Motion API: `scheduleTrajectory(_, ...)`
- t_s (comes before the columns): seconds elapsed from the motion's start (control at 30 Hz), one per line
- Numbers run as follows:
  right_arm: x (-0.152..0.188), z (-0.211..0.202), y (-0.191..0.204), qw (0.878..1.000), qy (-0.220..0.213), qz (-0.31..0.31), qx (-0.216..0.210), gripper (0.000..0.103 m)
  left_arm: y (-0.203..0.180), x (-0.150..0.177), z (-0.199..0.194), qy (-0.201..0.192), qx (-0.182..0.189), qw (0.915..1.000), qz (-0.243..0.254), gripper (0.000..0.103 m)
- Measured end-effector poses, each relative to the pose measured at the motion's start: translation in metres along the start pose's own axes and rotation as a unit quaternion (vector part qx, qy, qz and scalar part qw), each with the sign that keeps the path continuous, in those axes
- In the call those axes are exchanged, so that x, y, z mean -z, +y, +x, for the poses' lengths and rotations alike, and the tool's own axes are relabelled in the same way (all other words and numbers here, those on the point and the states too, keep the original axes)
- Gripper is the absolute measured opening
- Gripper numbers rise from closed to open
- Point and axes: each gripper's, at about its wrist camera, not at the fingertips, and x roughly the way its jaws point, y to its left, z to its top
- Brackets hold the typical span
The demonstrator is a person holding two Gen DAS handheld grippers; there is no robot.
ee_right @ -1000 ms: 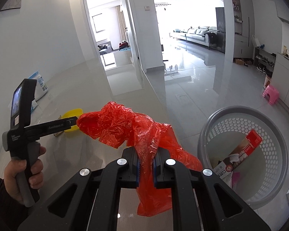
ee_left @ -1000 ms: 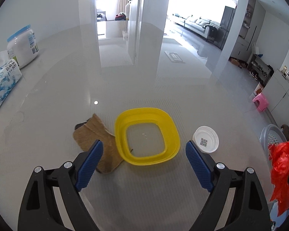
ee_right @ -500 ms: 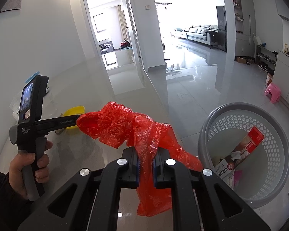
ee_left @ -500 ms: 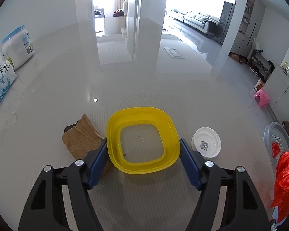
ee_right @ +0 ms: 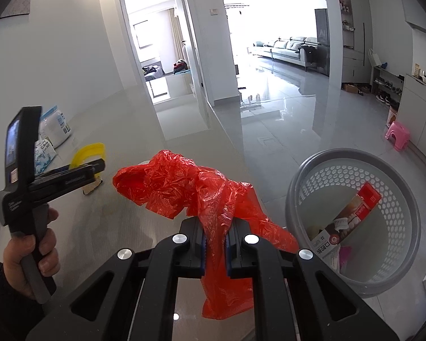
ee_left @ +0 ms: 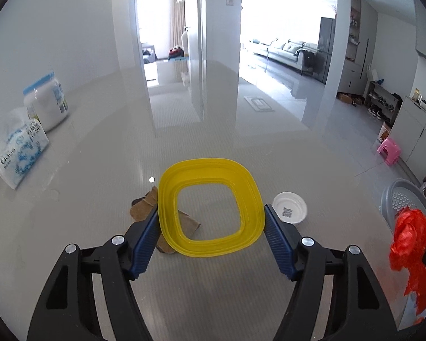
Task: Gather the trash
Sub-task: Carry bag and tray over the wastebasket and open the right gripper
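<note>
Grey perforated basket (ee_right: 352,224) waiting far right; yellow tray (ee_left: 210,207) lifted off table (ee_left: 99,170), clamped in left gripper (ee_left: 211,228); red bag (ee_right: 190,187) pinched in right gripper (ee_right: 214,244). Next, likely: carrying both to basket, releasing.

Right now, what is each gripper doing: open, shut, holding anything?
Left gripper: clamped on the yellow lid, tilted up off the table.
Right gripper: shut on the red plastic bag.

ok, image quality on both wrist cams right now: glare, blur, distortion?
Left wrist: blown-out doorway and glare on the glossy table; yellow lid sharp. Right wrist: living room window overexposed, floor reflections; red bag crisp. Both: strong fisheye bending, dark corners.
</note>
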Motion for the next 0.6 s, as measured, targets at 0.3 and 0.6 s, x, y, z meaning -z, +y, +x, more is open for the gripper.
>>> scheduleTrajectory(0.3,0.015,-0.031,-0.043,0.998,-0.006,0.033,0.045,0.009,-0.06,0.009,-0.054,-0.029,0.054,0.9964,0.058,0.068)
scheduleTrajectory(0.6,0.025,-0.067,-0.117,0.992,-0.021,0.055,0.115,0.009,-0.167,0.014,-0.083,-0.037,0.146,0.9817,0.117,0.068)
